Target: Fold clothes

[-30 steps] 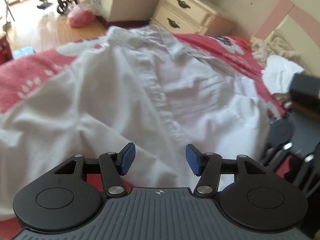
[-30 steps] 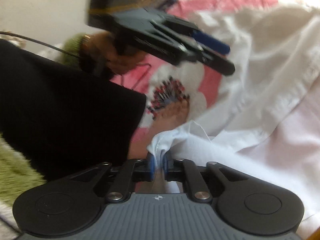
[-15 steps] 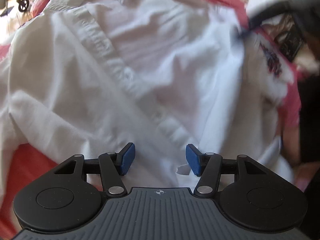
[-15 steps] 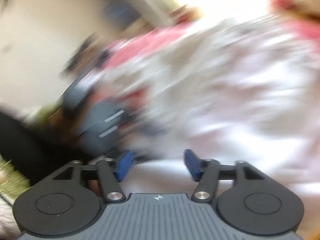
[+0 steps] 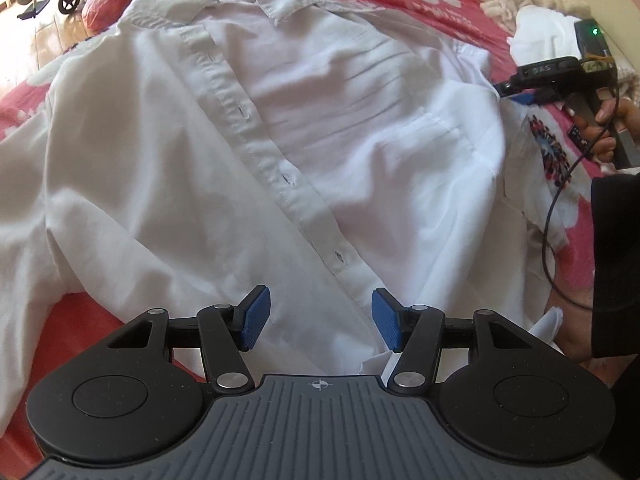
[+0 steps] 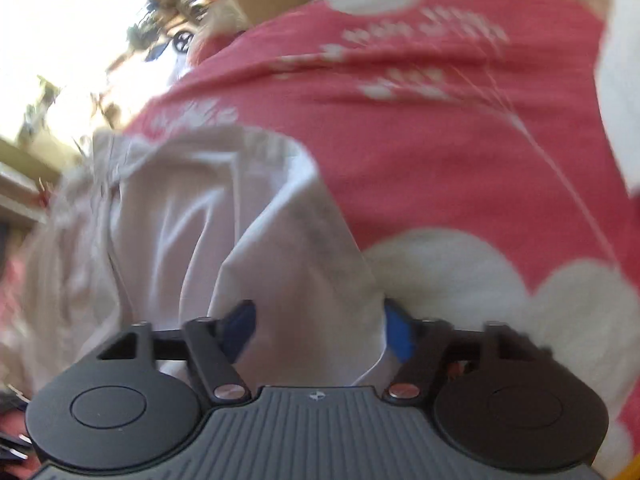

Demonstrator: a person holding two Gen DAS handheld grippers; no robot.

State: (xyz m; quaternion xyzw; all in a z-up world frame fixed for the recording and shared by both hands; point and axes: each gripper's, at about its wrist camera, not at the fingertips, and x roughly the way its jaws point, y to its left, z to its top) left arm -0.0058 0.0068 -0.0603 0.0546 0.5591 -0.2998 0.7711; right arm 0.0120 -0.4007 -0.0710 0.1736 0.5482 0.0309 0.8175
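- Red floral bedspread (image 5: 448, 4) covers the bed; a cream bedside cabinet and wooden floor lie far ahead of the left gripper.
- White button-up shirt (image 5: 200, 152) lies spread open, face up and creased, dead ahead of the left gripper (image 5: 320, 318), collar at the far end.
- Its button placket (image 5: 280, 172) marks the long axis: it runs from far-left down to the gap between the blue pads.
- Left gripper stands wide, holding nothing, hovering over the hem end.
- Right gripper (image 6: 316, 332) is also wide; a loose flap of white cloth, likely the shirt's sleeve or side edge, lies between its pads. The blur leaves it unclear whether the pads touch it.
- In the left view that gripper sits off to the right at the shirt's right edge, a hand (image 5: 604, 128) on its grip.
- Judgement: the left is nearer the hem and placket, the right nearer the side edge; folding across the placket would turn on both.
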